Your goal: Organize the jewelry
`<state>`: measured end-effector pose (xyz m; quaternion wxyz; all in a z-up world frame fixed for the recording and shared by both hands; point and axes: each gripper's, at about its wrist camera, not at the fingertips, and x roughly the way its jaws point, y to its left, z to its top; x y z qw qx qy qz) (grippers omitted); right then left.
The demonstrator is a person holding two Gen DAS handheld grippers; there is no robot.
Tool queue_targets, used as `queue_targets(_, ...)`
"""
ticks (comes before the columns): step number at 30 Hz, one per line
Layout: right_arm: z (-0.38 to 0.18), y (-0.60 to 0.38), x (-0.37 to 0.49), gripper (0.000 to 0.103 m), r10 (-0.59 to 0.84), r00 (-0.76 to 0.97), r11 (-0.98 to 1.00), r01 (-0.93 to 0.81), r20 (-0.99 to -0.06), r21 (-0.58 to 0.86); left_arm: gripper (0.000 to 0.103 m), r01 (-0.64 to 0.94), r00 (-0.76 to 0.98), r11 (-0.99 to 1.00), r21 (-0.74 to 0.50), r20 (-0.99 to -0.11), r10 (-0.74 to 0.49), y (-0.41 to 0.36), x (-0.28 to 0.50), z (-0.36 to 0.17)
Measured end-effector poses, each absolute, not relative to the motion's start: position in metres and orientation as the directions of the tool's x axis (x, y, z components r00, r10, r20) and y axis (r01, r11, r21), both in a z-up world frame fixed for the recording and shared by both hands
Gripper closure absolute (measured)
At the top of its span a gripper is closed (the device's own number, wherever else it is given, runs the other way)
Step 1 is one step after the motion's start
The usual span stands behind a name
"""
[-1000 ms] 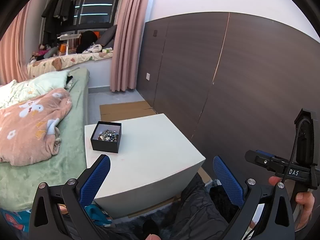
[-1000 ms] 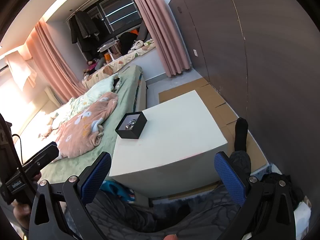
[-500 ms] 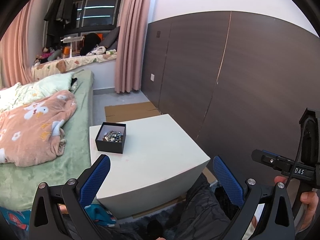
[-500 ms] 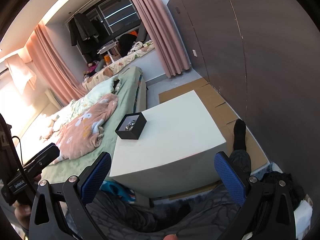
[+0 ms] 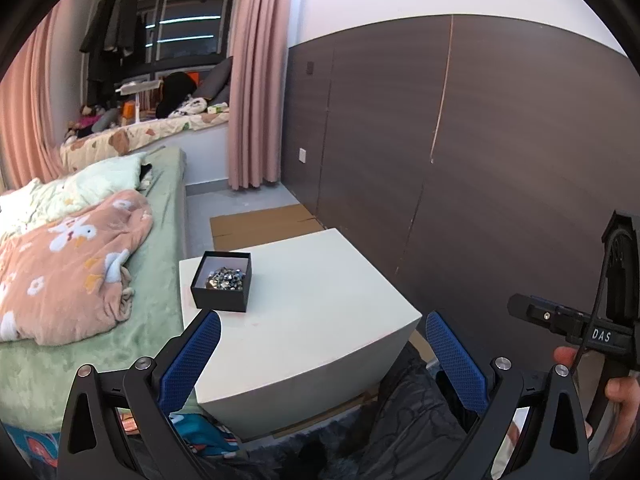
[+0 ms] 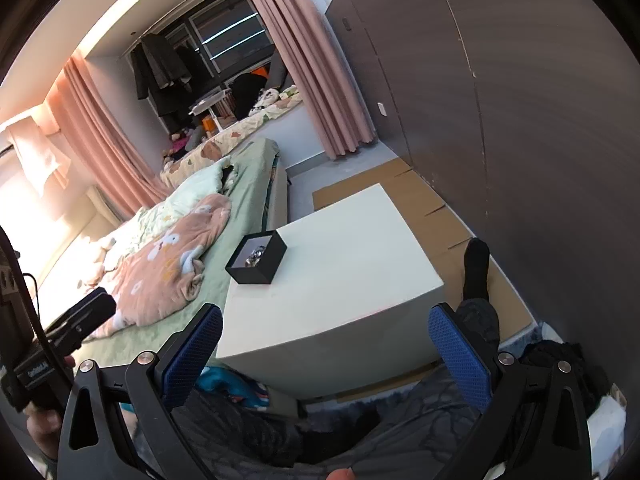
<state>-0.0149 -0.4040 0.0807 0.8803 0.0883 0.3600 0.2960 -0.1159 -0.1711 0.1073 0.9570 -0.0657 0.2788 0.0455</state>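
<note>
Small open black cardboard box (image 5: pixel 222 281) of tangled silver jewelry (image 5: pixel 225 280), far-left desk (image 5: pixel 320 300) corner; left gripper (image 5: pixel 320 364) and right gripper (image 6: pixel 324 354) agape, empty, well short: approach from above, pinch one piece.

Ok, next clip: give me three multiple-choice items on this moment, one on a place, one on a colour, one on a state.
1. Where does the jewelry box stand on the white table?
A. at the edge by the bed
B. at the edge by the dark wall
C. on the floor

2. What colour is the box?
A. white
B. black
C. pink

3. How are the two tools?
A. both open and empty
B. left shut on the box
C. right shut on jewelry

Answers: 1 A, the box sits at the table corner beside the green bed. 2 B, its walls are black. 3 A, left tool and right tool show wide-spread blue pads with nothing between.
</note>
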Motion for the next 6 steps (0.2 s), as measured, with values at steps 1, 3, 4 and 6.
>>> queue_targets(1,0.0811,-0.4047,-0.0142,0.0,0.583,0.568,0.811,-0.455,-0.581,0.368,0.001,-0.122,0.841,0.988,-0.099,-0.538,0.05,-0.1718,-0.1154,0.1069)
queue_targets(3,0.0823,-0.4031,-0.0137,0.0,0.58,0.573,0.813,-0.453,-0.58,0.365,0.0,-0.118,0.841,0.988,-0.102,-0.539,0.044,-0.1696,-0.1146,0.105)
queue_targets(4,0.0814,-0.402,-0.0124,0.0,0.578,0.573,0.814,-0.452,-0.581,0.364,0.0,-0.117,0.84,0.987,-0.109,-0.54,0.04,-0.1677,-0.1138,0.1028)
queue_targets(6,0.0782,-0.3958,-0.0102,0.0,0.57,0.569,0.819,-0.45,-0.592,0.357,0.0,-0.114,0.836,0.987,-0.117,-0.547,0.032,-0.1657,-0.1098,0.0983)
